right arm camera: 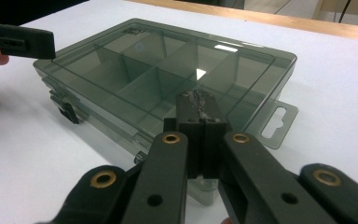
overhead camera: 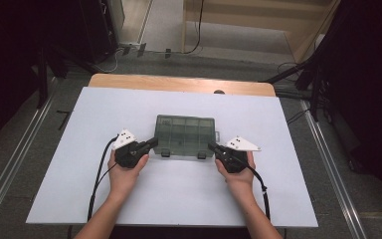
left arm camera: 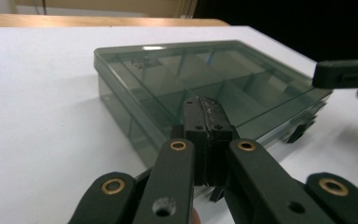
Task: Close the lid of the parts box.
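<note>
Lying closed at the middle of the white table, a smoky compartment box is flanked by the left gripper and right gripper, both shut and empty; its hang tab is seen.

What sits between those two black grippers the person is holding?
In the high view, the smoky see-through compartment box lies between the left gripper and the right gripper, lid closed, on the white table.
</note>
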Motion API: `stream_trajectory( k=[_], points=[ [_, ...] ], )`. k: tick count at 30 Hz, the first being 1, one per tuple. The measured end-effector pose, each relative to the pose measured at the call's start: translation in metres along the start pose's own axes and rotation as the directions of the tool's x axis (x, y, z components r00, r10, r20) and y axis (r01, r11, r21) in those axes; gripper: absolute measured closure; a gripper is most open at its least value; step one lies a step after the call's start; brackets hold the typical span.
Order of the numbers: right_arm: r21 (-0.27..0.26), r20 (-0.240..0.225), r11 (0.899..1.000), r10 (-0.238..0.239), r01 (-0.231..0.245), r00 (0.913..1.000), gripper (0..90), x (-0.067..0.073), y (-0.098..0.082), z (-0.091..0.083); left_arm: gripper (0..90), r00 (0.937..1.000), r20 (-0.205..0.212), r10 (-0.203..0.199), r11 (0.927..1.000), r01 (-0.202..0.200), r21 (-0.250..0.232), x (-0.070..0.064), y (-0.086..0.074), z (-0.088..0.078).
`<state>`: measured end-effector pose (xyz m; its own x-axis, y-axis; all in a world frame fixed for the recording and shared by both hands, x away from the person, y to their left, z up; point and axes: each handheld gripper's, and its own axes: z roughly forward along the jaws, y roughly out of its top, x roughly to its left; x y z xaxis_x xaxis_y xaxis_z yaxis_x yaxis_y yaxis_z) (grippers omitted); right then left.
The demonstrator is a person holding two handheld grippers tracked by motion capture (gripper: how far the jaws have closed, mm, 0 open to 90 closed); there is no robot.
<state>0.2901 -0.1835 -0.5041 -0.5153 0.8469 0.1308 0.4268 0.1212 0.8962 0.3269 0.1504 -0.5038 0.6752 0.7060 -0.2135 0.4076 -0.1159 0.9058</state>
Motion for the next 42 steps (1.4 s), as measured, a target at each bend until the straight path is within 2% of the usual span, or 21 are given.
stream_trajectory(
  k=[12, 14, 15, 20, 22, 23, 26, 27, 31, 33, 35, 37, 42],
  points=[
    [-0.010, 0.003, 1.000, 0.010, -0.010, 0.9999, 90.0, -0.001, -0.009, 0.001, 90.0, 0.9998, -0.015, -0.014, 0.9998, 0.013, -0.017, 0.001, -0.004, -0.002],
    [-0.015, 0.015, 1.000, -0.008, 0.008, 0.9999, 90.0, 0.001, -0.009, 0.001, 90.0, 0.9996, -0.015, -0.022, 0.9995, 0.022, -0.021, 0.002, -0.005, -0.002],
    [-0.015, 0.016, 1.000, 0.000, 0.000, 0.9999, 90.0, 0.001, -0.009, 0.001, 90.0, 0.9996, -0.015, -0.023, 0.9995, 0.023, -0.020, 0.003, -0.005, -0.003],
    [-0.006, -0.008, 1.000, 0.021, -0.021, 0.9998, 90.0, -0.002, -0.007, 0.000, 90.0, 0.9992, -0.019, -0.034, 0.9991, 0.033, -0.024, 0.003, -0.006, -0.003],
    [-0.014, -0.018, 1.000, 0.017, -0.018, 0.9997, 81.4, -0.003, -0.008, -0.003, 90.0, 0.9992, -0.021, -0.034, 0.9991, 0.034, -0.025, 0.003, -0.006, -0.003],
    [-0.027, -0.029, 1.000, 0.014, -0.014, 0.9995, 72.4, -0.003, -0.007, -0.006, 90.0, 0.9992, -0.019, -0.035, 0.9991, 0.034, -0.025, 0.003, -0.005, -0.003],
    [-0.058, -0.026, 0.998, 0.000, -0.002, 0.9997, 51.2, -0.003, -0.003, -0.014, 90.0, 0.9992, -0.018, -0.035, 0.9991, 0.034, -0.025, 0.003, -0.005, -0.003],
    [-0.078, -0.016, 0.997, -0.008, 0.006, 0.9998, 40.7, -0.003, -0.001, -0.019, 90.0, 0.9992, -0.018, -0.035, 0.9991, 0.035, -0.026, 0.003, -0.005, -0.003],
    [-0.092, 0.006, 0.996, -0.018, 0.018, 0.9998, 11.9, -0.003, 0.001, -0.031, 90.0, 0.9993, -0.021, -0.032, 0.9991, 0.032, -0.027, 0.003, -0.006, -0.003],
    [-0.097, 0.005, 0.995, -0.021, 0.021, 0.9998, 7.2, -0.005, 0.000, -0.037, 90.0, 0.9992, -0.022, -0.033, 0.9991, 0.032, -0.028, 0.003, -0.006, -0.003],
    [-0.107, 0.008, 0.994, 0.001, 0.000, 1.0000, 0.3, -0.011, -0.002, -0.044, 90.0, 0.9992, -0.022, -0.032, 0.9991, 0.031, -0.028, 0.003, -0.006, -0.003],
    [-0.116, 0.002, 0.993, 0.014, -0.014, 0.9999, 0.0, -0.016, -0.003, -0.050, 90.0, 0.9993, -0.021, -0.032, 0.9992, 0.031, -0.027, 0.003, -0.006, -0.003],
    [-0.129, 0.045, 0.992, 0.005, 0.000, 0.9990, 0.0, -0.025, -0.008, -0.069, 90.0, 0.9993, -0.013, -0.035, 0.9991, 0.035, -0.026, 0.004, -0.005, -0.003]
  ],
)
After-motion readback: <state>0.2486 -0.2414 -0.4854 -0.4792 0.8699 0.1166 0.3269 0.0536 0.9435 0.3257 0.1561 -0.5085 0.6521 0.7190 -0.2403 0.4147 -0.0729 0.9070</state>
